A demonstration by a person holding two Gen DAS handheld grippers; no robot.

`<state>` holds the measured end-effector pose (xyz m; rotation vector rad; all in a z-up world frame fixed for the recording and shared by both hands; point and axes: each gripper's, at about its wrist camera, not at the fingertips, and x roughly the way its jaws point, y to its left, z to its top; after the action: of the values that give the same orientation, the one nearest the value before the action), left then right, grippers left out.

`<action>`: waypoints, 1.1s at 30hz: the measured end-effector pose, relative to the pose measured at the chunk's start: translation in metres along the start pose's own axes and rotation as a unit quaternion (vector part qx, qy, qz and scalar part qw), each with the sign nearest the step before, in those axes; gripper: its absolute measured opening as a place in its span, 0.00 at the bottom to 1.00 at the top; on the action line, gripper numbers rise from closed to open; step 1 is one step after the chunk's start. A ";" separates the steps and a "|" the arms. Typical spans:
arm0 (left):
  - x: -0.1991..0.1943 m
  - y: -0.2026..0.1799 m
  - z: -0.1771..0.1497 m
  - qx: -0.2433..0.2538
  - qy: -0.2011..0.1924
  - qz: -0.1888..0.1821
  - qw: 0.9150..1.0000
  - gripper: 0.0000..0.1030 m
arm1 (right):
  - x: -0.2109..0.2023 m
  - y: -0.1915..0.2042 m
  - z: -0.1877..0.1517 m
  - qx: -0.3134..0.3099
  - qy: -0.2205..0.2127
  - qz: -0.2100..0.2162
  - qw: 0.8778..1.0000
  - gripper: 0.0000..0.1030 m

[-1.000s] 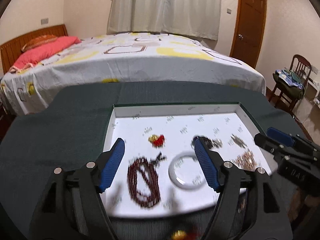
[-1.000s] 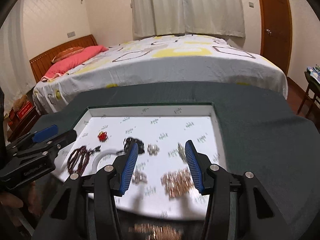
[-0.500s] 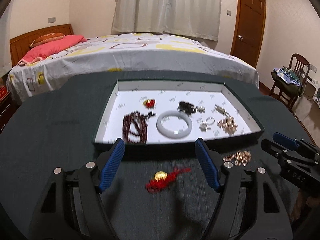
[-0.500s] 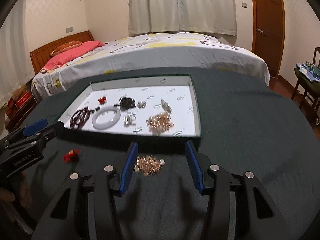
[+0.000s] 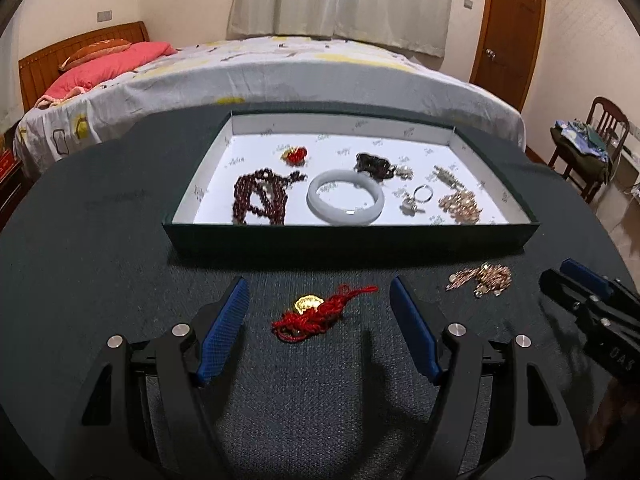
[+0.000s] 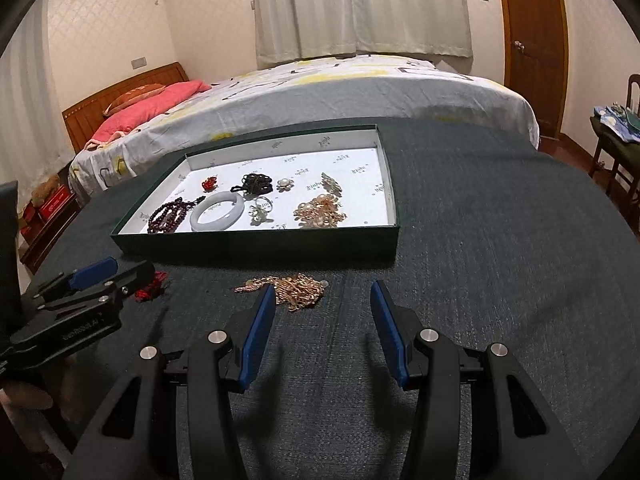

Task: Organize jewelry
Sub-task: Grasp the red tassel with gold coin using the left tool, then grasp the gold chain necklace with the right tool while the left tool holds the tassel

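A shallow green box [image 5: 352, 240] with a white lining holds several pieces: a dark red bead string [image 5: 260, 196], a pale bangle [image 5: 345, 202], a ring [image 5: 423, 193] and a gold cluster [image 5: 460, 206]. On the dark cloth in front of it lies a red cord charm with a gold piece [image 5: 316, 314], straight ahead of my open left gripper [image 5: 319, 300] with nothing between its pads. A gold chain pile [image 6: 292, 289] lies just ahead and left of my open right gripper [image 6: 323, 298], touching neither blue finger. In the right wrist view the box [image 6: 260, 246] sits ahead and to the left.
The table [image 6: 480, 260] is covered in dark green cloth. A bed [image 5: 280, 68] stands right behind it. A wooden chair [image 5: 592, 148] piled with cloth and a brown door [image 5: 508, 32] are at the right.
Both grippers pulled back from over the box and sank toward the cloth in front of it. The red charm and the gold chain pile came into view ahead of them.
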<state>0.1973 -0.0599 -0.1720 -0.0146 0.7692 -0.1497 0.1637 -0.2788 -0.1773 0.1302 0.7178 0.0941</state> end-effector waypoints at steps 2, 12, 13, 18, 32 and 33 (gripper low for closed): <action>0.003 -0.001 -0.002 0.004 0.004 0.000 1.000 0.65 | 0.002 -0.003 0.000 0.005 0.003 0.000 1.000 0.47; 0.014 0.003 -0.006 0.003 0.040 -0.023 0.999 0.22 | 0.006 -0.005 -0.003 0.009 0.009 0.001 1.000 0.48; 0.015 0.004 -0.006 0.003 0.041 -0.022 0.999 0.17 | 0.006 -0.005 -0.003 0.008 0.009 0.000 1.000 0.48; 0.010 0.009 -0.007 -0.003 0.033 -0.024 0.999 0.10 | 0.007 -0.005 -0.003 0.007 0.011 -0.001 1.000 0.48; -0.022 0.043 -0.007 -0.022 0.006 0.012 1.000 0.09 | 0.027 0.014 0.002 -0.018 0.040 -0.001 0.999 0.47; -0.023 0.047 -0.007 -0.026 0.005 0.014 1.000 0.09 | 0.030 0.016 0.004 -0.020 0.043 -0.001 0.999 0.47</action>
<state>0.1820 -0.0100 -0.1639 -0.0529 0.7821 -0.1031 0.1880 -0.2590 -0.1917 0.0884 0.8014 0.1128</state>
